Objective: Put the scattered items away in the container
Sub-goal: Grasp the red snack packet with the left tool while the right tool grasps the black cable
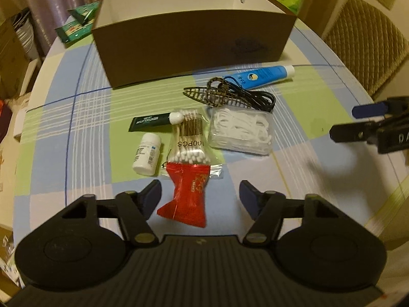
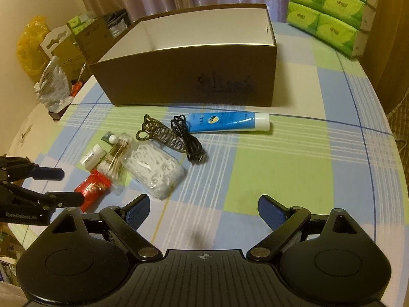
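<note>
A brown open box (image 1: pixel 194 41) (image 2: pixel 189 81) stands at the back of the table; I see nothing inside it. In front lie a blue tube (image 1: pixel 260 75) (image 2: pixel 227 122), a black cable (image 1: pixel 255 97) (image 2: pixel 190 143), a patterned hair clip (image 1: pixel 217 94) (image 2: pixel 161 133), a clear box of floss picks (image 1: pixel 240 130) (image 2: pixel 156 171), a bag of cotton swabs (image 1: pixel 189 140) (image 2: pixel 115 161), a dark tube (image 1: pixel 153 121), a white bottle (image 1: pixel 147 157) (image 2: pixel 92 156) and a red packet (image 1: pixel 189 199) (image 2: pixel 93 186). My left gripper (image 1: pixel 200 199) (image 2: pixel 69 185) is open around the red packet. My right gripper (image 2: pixel 204 212) (image 1: pixel 347 121) is open and empty.
The table has a blue, green and white checked cloth (image 2: pixel 281 166). Green tissue packs (image 2: pixel 329 7) are stacked at the back right. Cardboard boxes and bags (image 2: pixel 64 48) stand off the table's left side. A green packet (image 1: pixel 76 25) lies left of the box. A woven chair (image 1: pixel 368 41) stands right.
</note>
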